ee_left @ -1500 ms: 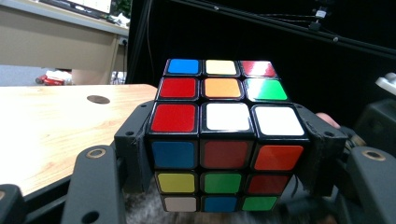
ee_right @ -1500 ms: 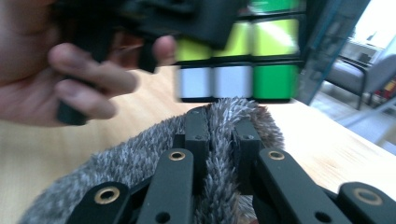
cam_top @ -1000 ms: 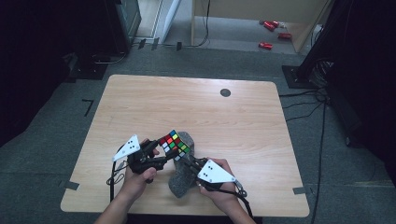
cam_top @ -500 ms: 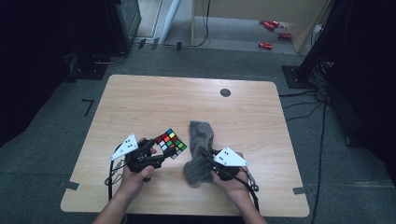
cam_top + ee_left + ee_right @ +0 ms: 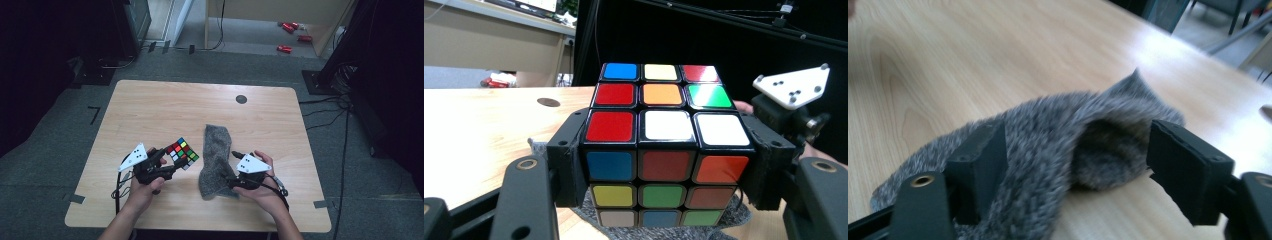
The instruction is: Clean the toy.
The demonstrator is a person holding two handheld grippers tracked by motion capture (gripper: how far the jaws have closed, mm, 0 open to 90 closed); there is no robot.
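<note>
A scrambled puzzle cube (image 5: pixel 181 153) is held just above the wooden table (image 5: pixel 150 110), with my left gripper (image 5: pixel 172 159) shut on its two sides. In the left gripper view the cube (image 5: pixel 664 150) sits clamped between the pads of my left gripper (image 5: pixel 664 170). A grey fuzzy cloth (image 5: pixel 215 150) lies stretched out on the table right of the cube. My right gripper (image 5: pixel 227 170) is at the cloth's near right edge. Its jaws have just been opening. The cloth (image 5: pixel 1048 125) lies loose between them, with a gap at the right pad of my right gripper (image 5: pixel 1073 155).
A small dark round hole (image 5: pixel 241 99) marks the table's far side. My right gripper's body and white plate (image 5: pixel 794 100) stand close behind the cube. Red items (image 5: pixel 285 48) lie on the floor beyond the table, and cables (image 5: pixel 345 105) run along its right.
My right gripper has moved to the right, pulling the cloth away from the cube and spreading it out, and its jaws have opened. The left gripper and the cube have stayed in place.
</note>
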